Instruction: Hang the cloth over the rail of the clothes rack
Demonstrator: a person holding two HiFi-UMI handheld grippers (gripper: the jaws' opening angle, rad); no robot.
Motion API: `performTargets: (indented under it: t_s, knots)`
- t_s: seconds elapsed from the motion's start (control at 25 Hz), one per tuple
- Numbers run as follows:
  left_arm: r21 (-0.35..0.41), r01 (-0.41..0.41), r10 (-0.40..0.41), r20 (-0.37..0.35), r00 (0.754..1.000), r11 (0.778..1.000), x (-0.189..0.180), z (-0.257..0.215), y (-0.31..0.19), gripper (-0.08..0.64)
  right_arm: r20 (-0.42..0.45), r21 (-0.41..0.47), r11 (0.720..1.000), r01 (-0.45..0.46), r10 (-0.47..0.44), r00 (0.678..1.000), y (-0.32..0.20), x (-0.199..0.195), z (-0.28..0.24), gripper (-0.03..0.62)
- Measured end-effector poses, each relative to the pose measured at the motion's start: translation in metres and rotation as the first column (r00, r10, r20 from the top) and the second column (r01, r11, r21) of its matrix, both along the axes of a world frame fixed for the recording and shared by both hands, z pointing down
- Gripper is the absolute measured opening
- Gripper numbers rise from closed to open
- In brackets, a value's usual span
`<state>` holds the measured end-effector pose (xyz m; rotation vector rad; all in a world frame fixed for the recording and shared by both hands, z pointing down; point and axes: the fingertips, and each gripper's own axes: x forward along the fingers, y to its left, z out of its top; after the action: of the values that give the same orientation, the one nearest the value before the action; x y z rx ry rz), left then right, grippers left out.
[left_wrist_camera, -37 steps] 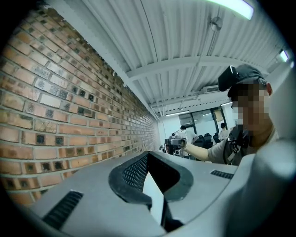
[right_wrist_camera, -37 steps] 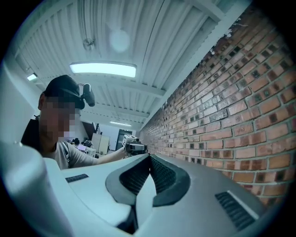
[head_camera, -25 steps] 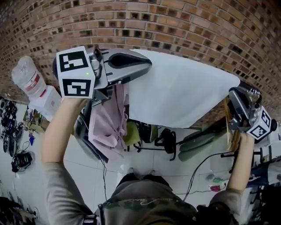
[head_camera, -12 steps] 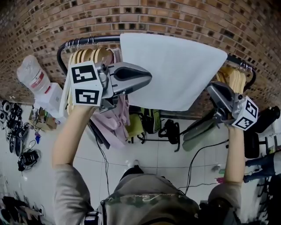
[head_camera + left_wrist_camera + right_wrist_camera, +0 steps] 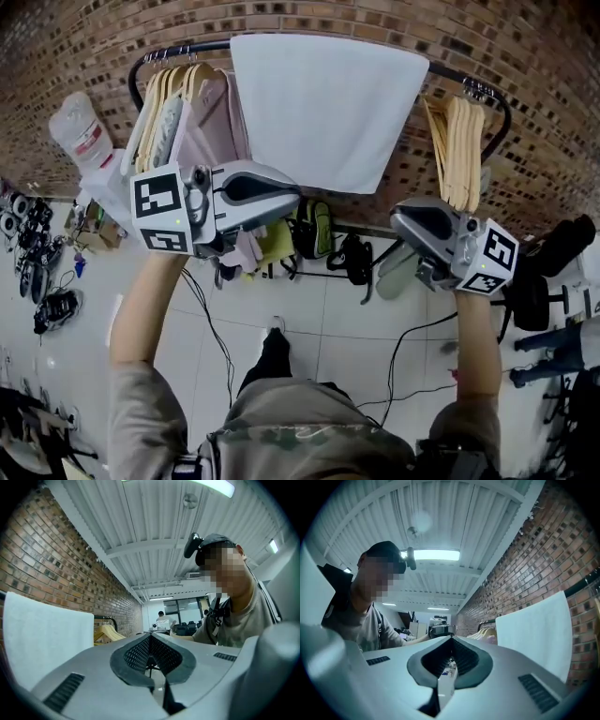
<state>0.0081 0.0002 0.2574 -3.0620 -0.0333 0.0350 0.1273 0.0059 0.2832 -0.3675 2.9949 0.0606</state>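
The white cloth [image 5: 328,108] hangs draped over the black rail [image 5: 187,49] of the clothes rack, in front of the brick wall. My left gripper [image 5: 298,199] is below the cloth's lower left corner, apart from it, shut with nothing in it. My right gripper [image 5: 394,214] is below the cloth's lower right corner, also shut and holding nothing. The left gripper view has the cloth [image 5: 47,639] at the left beyond the shut jaws of the left gripper [image 5: 151,660]. The right gripper view has the cloth [image 5: 539,634] at the right beyond the shut jaws of the right gripper [image 5: 450,660].
Wooden hangers [image 5: 459,150] hang on the rail right of the cloth. More hangers [image 5: 164,94] and a pink garment [image 5: 211,127] hang left of it. A water bottle [image 5: 80,141] stands at the left. Bags [image 5: 352,258] and cables lie on the tiled floor under the rack.
A second ago both grippers were raised at the cloth's two corners. Now the cloth hangs on the rail, and both grippers have dropped below it and let go.
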Motion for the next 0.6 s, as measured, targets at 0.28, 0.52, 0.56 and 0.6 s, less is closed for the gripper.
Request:
performTargets:
  t_s: [0.28,0.52,0.56,0.6]
  knots:
    - [-0.042,0.046,-0.044,0.048,0.998,0.998,0.006,0.038,0.078,0.005,0.025,-0.072,0.997,0.041,-0.039,0.999,0.072,-0.001,0.031,0.009]
    - [-0.064,0.021,-0.017,0.063,0.998,0.998,0.004,0.074,0.121,0.006,-0.033,-0.063,0.997,0.049,-0.051,0.998,0.124,-0.024,0.052,0.009]
    - [-0.076,0.004,0.001,0.064,0.998,0.997,0.002,0.079,0.126,0.006,-0.038,-0.06,0.997,0.043,-0.045,0.998,0.129,-0.027,0.054,0.009]
    - [-0.086,-0.017,0.022,0.065,0.998,0.996,0.0,0.082,0.133,0.006,-0.037,-0.054,0.998,0.037,-0.039,0.999,0.133,-0.03,0.055,0.009]
